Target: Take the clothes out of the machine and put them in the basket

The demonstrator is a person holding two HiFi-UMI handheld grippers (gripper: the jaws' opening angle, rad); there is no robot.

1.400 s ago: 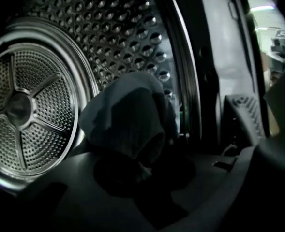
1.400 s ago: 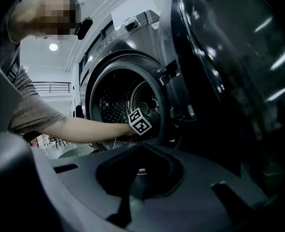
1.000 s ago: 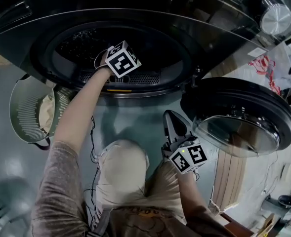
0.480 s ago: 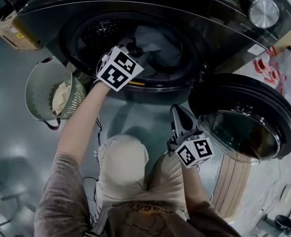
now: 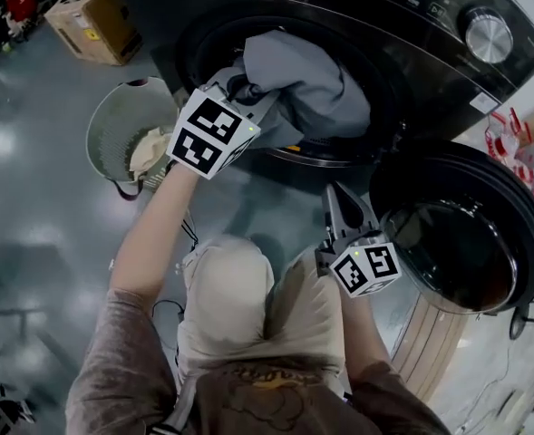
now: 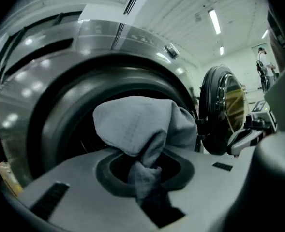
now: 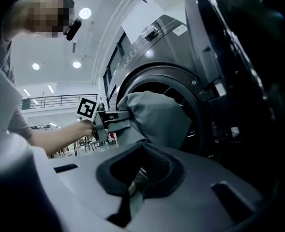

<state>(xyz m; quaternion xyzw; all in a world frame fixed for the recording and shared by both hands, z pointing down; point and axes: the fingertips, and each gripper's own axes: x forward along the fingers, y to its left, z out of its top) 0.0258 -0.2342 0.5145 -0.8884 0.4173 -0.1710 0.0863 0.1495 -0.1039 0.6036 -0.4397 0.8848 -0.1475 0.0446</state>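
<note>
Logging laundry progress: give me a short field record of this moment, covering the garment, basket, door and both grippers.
garment: grey, partly out of the washer mouth
left gripper: jaws shut on garment
right gripper: jaws shut, empty, apart from garment
basket: on floor beside washer, cream cloth inside
door: open

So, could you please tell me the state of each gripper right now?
Left gripper: closed on the grey garment.
Right gripper: closed, holding nothing.
</note>
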